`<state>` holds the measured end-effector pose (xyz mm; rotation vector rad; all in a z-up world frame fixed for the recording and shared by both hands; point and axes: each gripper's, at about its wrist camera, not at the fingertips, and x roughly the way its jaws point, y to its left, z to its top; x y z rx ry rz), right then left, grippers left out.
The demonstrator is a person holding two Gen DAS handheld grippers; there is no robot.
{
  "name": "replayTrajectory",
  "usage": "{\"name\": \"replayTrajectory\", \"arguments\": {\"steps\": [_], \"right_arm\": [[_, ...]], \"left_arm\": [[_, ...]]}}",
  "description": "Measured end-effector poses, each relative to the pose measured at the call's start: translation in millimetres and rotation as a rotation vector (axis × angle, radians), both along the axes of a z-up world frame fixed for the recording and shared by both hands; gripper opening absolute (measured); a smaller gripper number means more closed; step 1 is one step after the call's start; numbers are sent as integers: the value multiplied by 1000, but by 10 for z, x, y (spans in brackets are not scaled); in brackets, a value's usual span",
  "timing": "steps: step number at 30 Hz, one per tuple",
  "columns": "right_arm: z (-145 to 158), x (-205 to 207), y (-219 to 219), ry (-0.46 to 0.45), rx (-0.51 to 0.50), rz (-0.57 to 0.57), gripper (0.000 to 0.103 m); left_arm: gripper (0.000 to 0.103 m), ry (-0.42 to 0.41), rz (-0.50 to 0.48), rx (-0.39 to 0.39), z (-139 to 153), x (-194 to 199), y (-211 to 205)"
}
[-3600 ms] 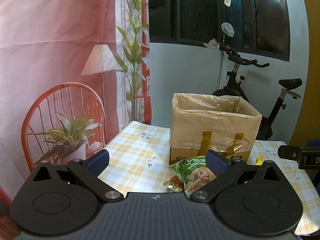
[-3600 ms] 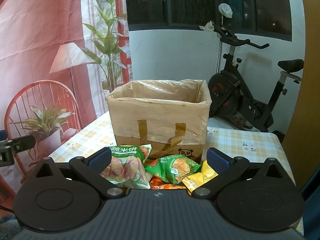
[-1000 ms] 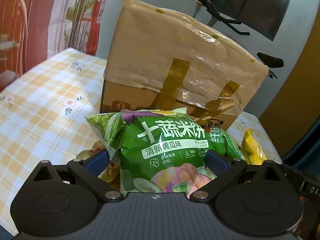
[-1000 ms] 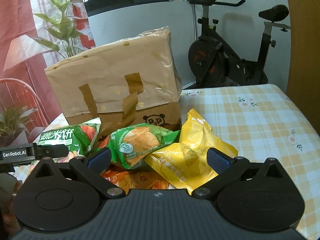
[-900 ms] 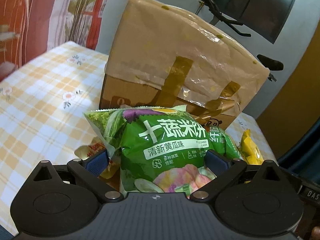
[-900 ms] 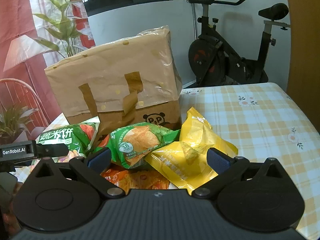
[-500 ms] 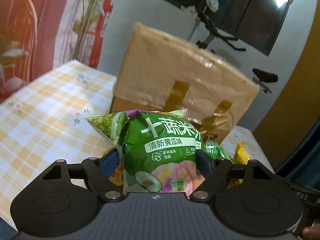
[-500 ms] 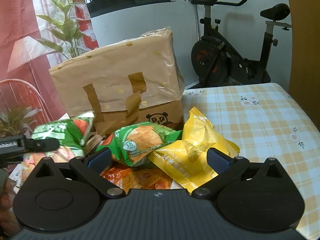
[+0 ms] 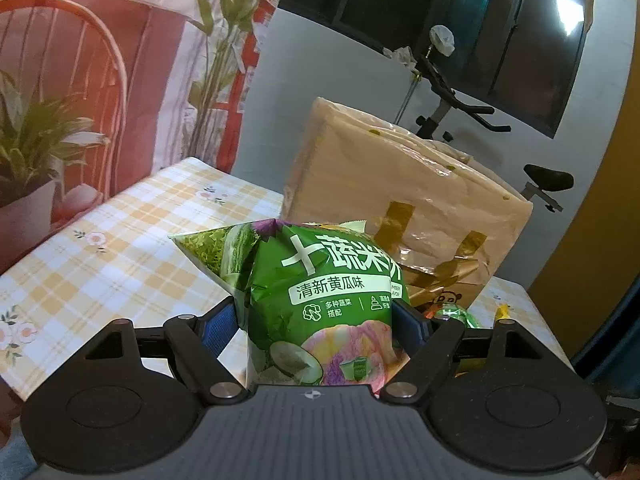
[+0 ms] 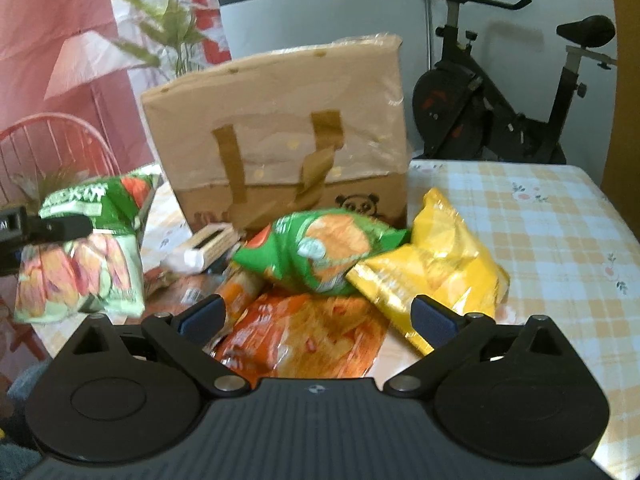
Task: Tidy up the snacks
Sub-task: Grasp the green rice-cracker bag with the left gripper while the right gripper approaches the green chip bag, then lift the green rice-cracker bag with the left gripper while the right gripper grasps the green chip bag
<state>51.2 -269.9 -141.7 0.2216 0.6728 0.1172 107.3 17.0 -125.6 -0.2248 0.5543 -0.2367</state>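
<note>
My left gripper (image 9: 318,320) is shut on a green rice-cracker bag (image 9: 320,296) and holds it up off the table, in front of the plastic-lined cardboard box (image 9: 400,192). The same bag shows at the left of the right wrist view (image 10: 88,248), held by the left gripper. My right gripper (image 10: 318,316) is open and empty, just above an orange snack bag (image 10: 304,336). A smaller green chip bag (image 10: 320,252) and a yellow bag (image 10: 436,264) lie in front of the box (image 10: 280,128). A small beige packet (image 10: 208,244) lies near the box's base.
The table has a yellow checked cloth (image 10: 560,232). An exercise bike (image 10: 500,112) stands behind the table at the right. A red wire chair (image 9: 60,80) with a potted plant (image 9: 32,152) is at the left.
My left gripper closed on the green rice-cracker bag and lifted it off the pile. My right gripper moved closer over the orange bag and stayed open.
</note>
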Motion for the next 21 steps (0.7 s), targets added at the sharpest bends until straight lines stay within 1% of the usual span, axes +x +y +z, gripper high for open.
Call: {"name": "replayTrajectory", "arguments": {"steps": [3,9,15,17,18,21], "right_arm": [[-46,-14,55,23,-2,4,101],[-137,-50,92,57,10,-6,100],[-132,-47,40,69,28,-37,96],[-88,-52,36,44,19,-42,94],[-41,-44,35,15,0,-36,94],[97,19,87,-63,-93,9,94]], "left_arm": [[82,-6,6,14,-11,-62,14],[82,4,15,30,-49,-58,37],[82,-8,43,44,-63,-105,73],[82,-11,53,50,-63,-113,72],[82,-12,59,52,-62,-110,70],[83,-14,71,54,-63,-102,70]]}}
